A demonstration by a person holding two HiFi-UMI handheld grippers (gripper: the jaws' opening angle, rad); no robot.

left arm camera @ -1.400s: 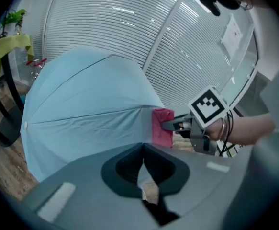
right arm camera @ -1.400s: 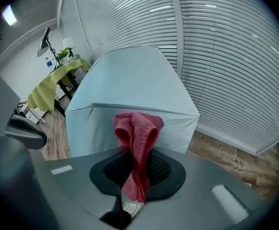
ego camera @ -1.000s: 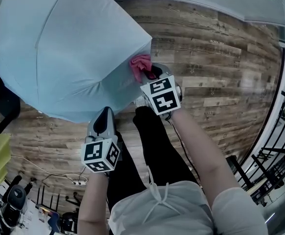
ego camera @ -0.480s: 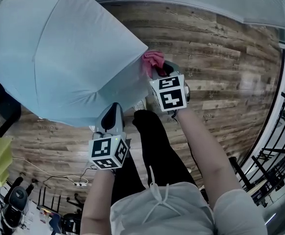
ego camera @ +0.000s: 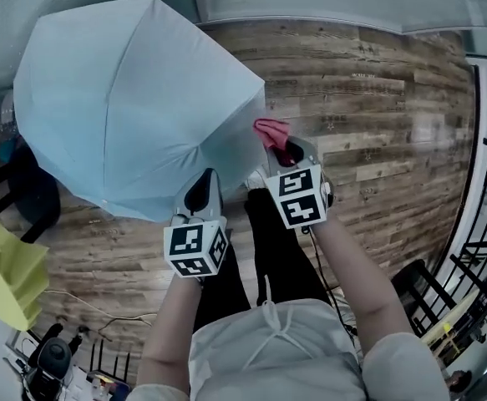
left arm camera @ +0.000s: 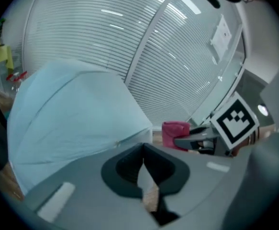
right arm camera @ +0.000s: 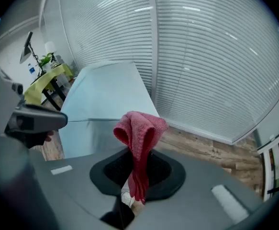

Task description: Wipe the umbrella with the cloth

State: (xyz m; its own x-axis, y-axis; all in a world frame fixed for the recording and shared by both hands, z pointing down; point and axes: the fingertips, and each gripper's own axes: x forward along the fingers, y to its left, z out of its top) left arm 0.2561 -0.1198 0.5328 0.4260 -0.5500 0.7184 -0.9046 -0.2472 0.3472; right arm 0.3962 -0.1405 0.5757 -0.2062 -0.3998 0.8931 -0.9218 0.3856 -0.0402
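The open light-blue umbrella [ego camera: 134, 98] stands on its side on the wooden floor, filling the upper left of the head view. It also shows as a canopy [left arm camera: 72, 114] in the left gripper view and as a canopy [right arm camera: 106, 99] in the right gripper view. My right gripper [ego camera: 286, 150] is shut on a pink cloth [ego camera: 271, 129], which hangs just off the canopy's right rim. The cloth [right arm camera: 140, 128] sticks up and folds over between the right gripper [right arm camera: 138, 169] jaws. My left gripper [ego camera: 200, 194] sits at the canopy's lower edge. The left gripper [left arm camera: 143, 153] jaws are shut with nothing visible between them.
A yellow-covered table [ego camera: 1, 266] and a dark chair [ego camera: 26, 195] stand at the left. A black metal rack [ego camera: 485, 224] lines the right side. Slatted blinds [right arm camera: 201, 56] run behind the umbrella. Cables and gear [ego camera: 59, 353] lie at the bottom left.
My right gripper has carried the cloth rightward and down, from against the canopy to just past its rim. The left gripper has shifted right along the lower edge.
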